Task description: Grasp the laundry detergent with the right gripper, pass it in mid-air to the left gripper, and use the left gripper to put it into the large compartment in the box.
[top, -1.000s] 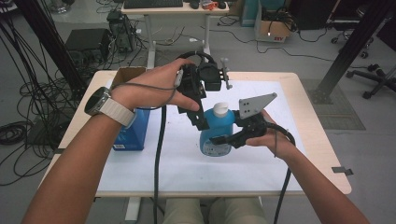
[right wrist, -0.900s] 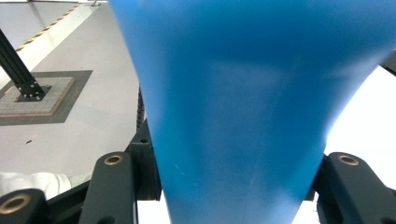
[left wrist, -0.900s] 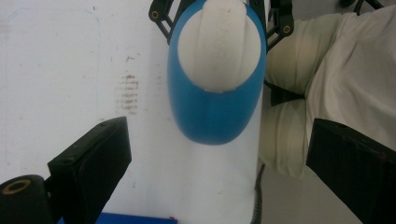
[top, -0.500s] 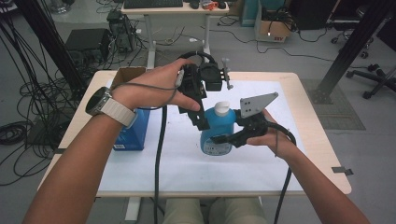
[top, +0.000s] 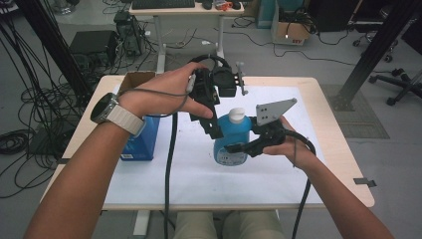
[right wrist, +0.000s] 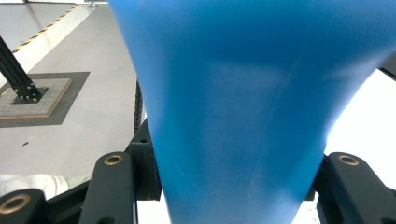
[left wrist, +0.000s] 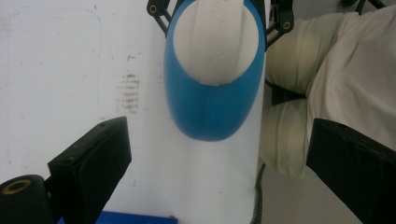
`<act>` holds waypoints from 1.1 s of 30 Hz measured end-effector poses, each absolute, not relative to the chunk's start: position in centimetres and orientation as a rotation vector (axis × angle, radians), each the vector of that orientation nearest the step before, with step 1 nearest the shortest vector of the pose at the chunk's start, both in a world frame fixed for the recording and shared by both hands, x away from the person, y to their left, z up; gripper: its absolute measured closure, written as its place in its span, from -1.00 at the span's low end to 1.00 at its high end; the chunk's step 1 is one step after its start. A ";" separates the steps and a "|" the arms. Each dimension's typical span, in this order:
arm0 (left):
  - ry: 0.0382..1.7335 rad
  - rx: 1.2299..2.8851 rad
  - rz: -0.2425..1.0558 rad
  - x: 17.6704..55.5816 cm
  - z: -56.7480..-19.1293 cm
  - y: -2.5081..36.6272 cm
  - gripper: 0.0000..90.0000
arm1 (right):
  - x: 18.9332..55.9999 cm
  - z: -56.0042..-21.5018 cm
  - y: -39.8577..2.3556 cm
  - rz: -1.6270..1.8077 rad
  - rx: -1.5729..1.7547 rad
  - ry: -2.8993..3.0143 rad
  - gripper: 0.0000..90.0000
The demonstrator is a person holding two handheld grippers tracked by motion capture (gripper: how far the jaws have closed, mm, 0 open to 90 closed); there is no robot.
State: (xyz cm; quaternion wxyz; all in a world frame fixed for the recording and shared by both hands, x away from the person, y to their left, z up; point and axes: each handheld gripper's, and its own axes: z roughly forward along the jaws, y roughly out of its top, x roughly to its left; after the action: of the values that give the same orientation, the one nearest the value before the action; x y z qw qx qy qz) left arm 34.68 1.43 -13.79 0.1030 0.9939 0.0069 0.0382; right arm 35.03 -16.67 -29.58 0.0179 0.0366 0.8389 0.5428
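- Blue bottle (top: 230, 142) with white cap (top: 237, 115): upright near the centre of the white table (top: 278, 184).
- Right gripper (top: 234, 148): jaws clamped on the bottle's body from the right.
- Left gripper (top: 211, 127): above the bottle beside its cap, jaws spread wide, grasping nothing.
- Blue box (top: 142, 142): well left of the bottle.

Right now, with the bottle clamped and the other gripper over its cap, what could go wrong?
1. The right gripper is shut on the blue bottle low on its body; twisting the white cap may spin or tip the bottle.
2. The left gripper is open, hanging above the cap; closing off-centre could slip off it.
3. The blue box stands close by the left forearm and could get knocked.
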 end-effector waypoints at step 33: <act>0.026 2.937 0.121 34.6 -13.8 1.5 -0.85 | 35.1 -29.6 -16.7 1.687 0.130 2.603 -0.03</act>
State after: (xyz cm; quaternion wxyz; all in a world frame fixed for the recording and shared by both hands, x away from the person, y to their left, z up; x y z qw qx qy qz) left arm 34.64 1.47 -13.83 0.1006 0.9940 0.0086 0.0408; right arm 35.06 -16.72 -29.63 0.0185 0.0418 0.8382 0.5434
